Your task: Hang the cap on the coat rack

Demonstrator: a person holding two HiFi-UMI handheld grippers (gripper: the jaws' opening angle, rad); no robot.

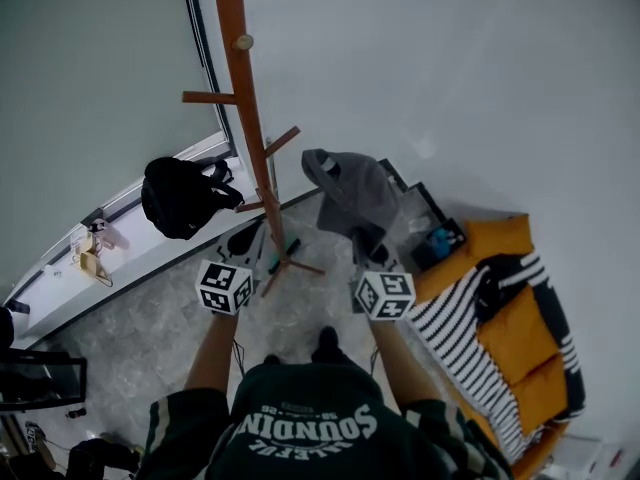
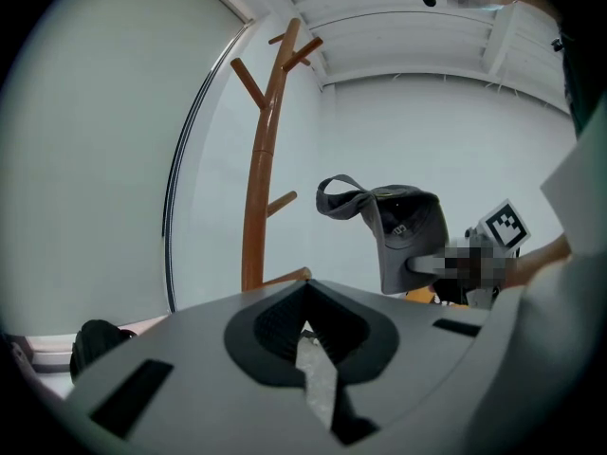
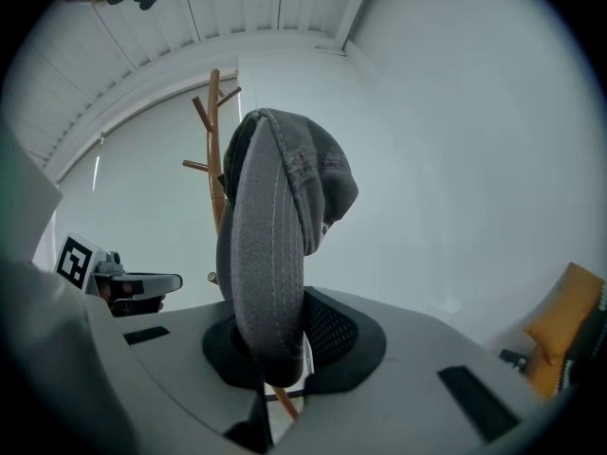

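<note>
1. Head view is showing us standing over the coat rack (image 1: 250,138), whose feet are resting near the far edge of the speckled floor (image 1: 150,328).
2. Our right gripper (image 3: 280,373) is clamping the cap (image 3: 275,254) by its brim. The cap is hanging in the air on the right side of the pole, near it but apart from it, and is not yet on any peg.
3. Our left gripper (image 2: 305,335) is sitting with its jaws together and nothing between them, on the other side of the pole.
4. For this step, we are judging that the nearest side peg (image 1: 282,143) is the easiest target.
   - We are planning to bring the open back of the cap, where the strap loop (image 2: 334,197) is arching, over the peg's raised tip.
   - We would then lower the cap until the cloth is bearing on the wood, and only then ease the jaws apart.
   - Because the grip is on the brim alone, the soft crown is likely to swing, so a slow approach seems wise.
5. The cap is looking like grey washed cotton, limp in the crown, with a stiffer curved brim carrying rows of pale stitching.
6. The rack is showing smooth reddish-brown wood, a round pole with short pegs slanting upward, which should be helping the cap stay put.
</note>
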